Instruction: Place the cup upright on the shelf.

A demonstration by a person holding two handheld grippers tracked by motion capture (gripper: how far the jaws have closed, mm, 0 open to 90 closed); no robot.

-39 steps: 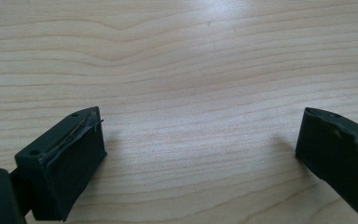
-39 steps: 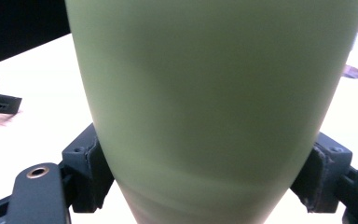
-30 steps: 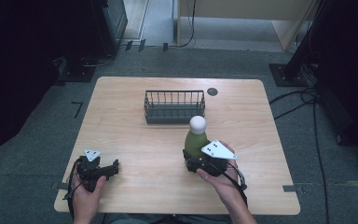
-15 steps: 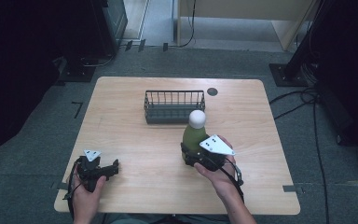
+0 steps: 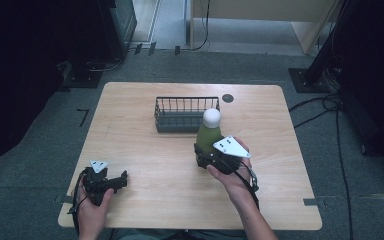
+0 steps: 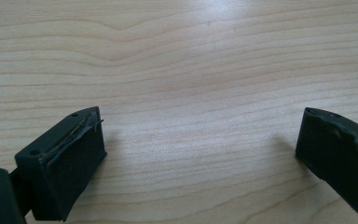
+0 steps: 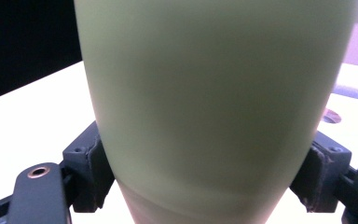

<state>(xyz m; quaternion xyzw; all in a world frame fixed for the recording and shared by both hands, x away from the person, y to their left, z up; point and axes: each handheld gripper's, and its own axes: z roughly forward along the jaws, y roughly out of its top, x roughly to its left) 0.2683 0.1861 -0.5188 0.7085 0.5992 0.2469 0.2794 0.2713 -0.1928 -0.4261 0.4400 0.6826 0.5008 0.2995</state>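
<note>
A green bottle (image 5: 209,136) with a round white cap stands upright, held near the middle right of the wooden table (image 5: 130,130). My right gripper (image 5: 205,156) is shut on its lower body; in the right gripper view the bottle (image 7: 214,107) sits between both black pads (image 7: 91,170). Just behind the bottle is a dark wire basket (image 5: 185,114). My left gripper (image 5: 120,179) rests low at the table's front left, open, with only bare wood between its pads (image 6: 70,163).
A small dark round hole (image 5: 227,98) marks the table behind the basket's right end. Cables (image 5: 330,105) and dark equipment stands surround the table on the grey floor. Bare wood spreads between the two grippers.
My right gripper has carried the bottle a little forward and left, closer to the basket's right end. The left gripper has stayed put.
</note>
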